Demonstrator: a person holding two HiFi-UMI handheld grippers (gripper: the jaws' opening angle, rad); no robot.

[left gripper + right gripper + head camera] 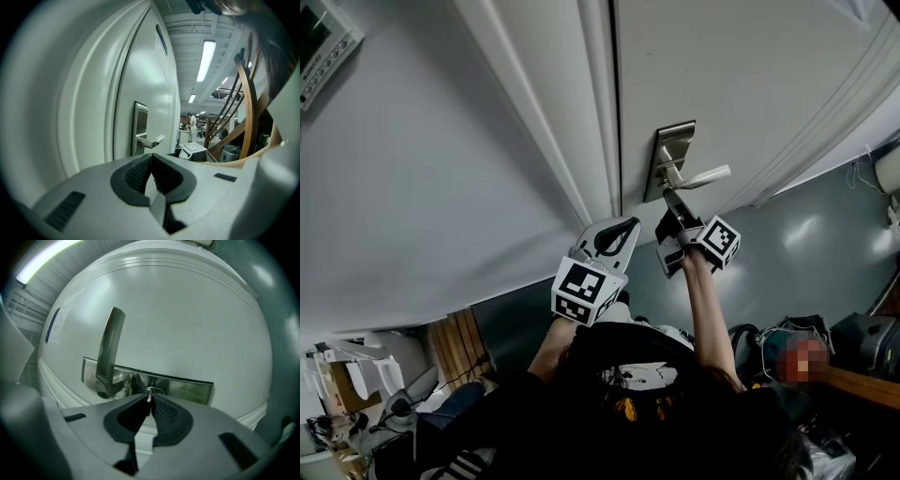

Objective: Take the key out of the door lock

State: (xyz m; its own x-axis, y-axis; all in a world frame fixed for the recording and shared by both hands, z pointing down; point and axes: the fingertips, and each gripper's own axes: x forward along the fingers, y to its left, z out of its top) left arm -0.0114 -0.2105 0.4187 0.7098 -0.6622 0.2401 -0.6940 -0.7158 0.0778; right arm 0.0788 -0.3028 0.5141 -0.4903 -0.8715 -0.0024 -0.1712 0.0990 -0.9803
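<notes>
A brushed-metal lock plate [673,150] with a lever handle [703,176] sits on the white door [750,75]. Below the lever, my right gripper [674,204] reaches up to the plate. In the right gripper view its pads are closed on the small metal key [149,392], which sticks out of the lock plate [187,387] beside the lever handle [108,350]. My left gripper [625,228] hangs left of the lock, away from the door. Its jaws [151,158] meet with nothing between them. The lever handle [150,142] shows beyond them.
The door frame [534,112] and grey wall [412,187] lie left of the lock. Bags and clutter [787,347] lie on the floor to the right. A wooden stair rail [248,108] rises at the right in the left gripper view, and a person [192,123] stands far off.
</notes>
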